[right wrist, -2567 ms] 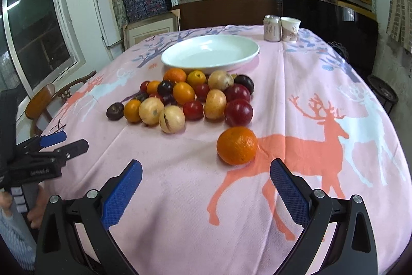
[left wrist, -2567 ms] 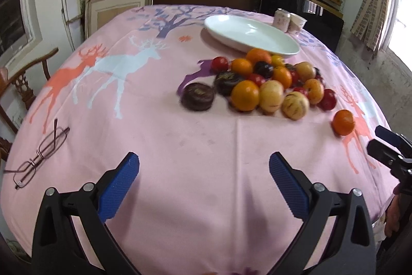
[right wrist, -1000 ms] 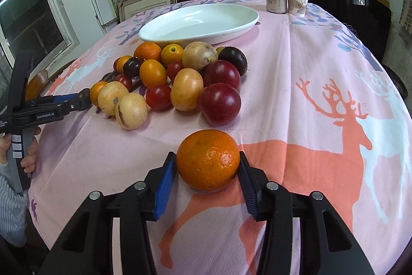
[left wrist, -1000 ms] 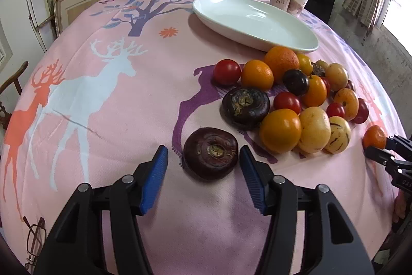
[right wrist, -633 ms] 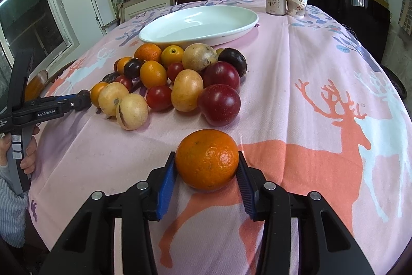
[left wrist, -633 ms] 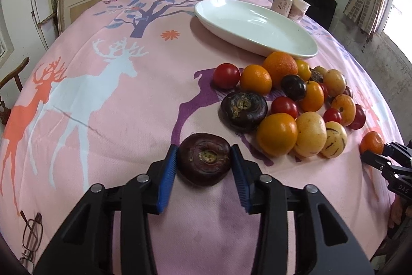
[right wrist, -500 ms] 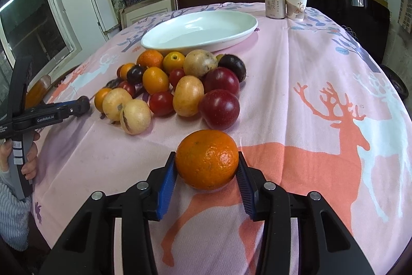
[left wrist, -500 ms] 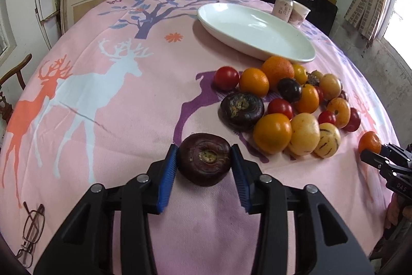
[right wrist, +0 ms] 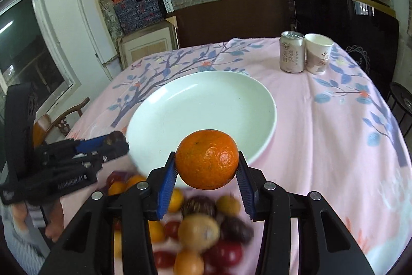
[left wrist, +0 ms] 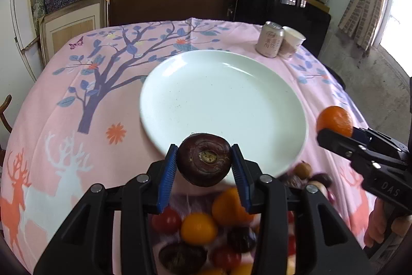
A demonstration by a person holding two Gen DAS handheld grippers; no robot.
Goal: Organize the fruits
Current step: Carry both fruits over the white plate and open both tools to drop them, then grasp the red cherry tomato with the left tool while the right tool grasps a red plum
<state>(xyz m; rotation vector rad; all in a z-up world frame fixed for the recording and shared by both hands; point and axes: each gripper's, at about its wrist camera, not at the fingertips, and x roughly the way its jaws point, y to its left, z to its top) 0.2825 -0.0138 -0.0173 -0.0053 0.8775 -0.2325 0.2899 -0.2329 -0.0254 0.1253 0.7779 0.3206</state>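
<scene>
the right gripper (right wrist: pixel 207 172) is clamping an orange (right wrist: pixel 207 159) between its blue jaws, above the near rim of the white plate (right wrist: pixel 200 110). a blurred heap of fruits (right wrist: pixel 198 231) is lying below on the pink worktop (right wrist: pixel 329 135). the left gripper (right wrist: pixel 113 143) is reaching toward the plate's left edge. a can (right wrist: pixel 291 52) and paper cup (right wrist: pixel 318 53) are standing side by side beyond.

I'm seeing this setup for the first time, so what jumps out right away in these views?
Each gripper holds a fruit up near the front rim of the large white plate: the left gripper clamps a dark purple fruit, the right gripper an orange. Below them, a blurred heap of mixed fruits lies on the pink deer-print tablecloth.
</scene>
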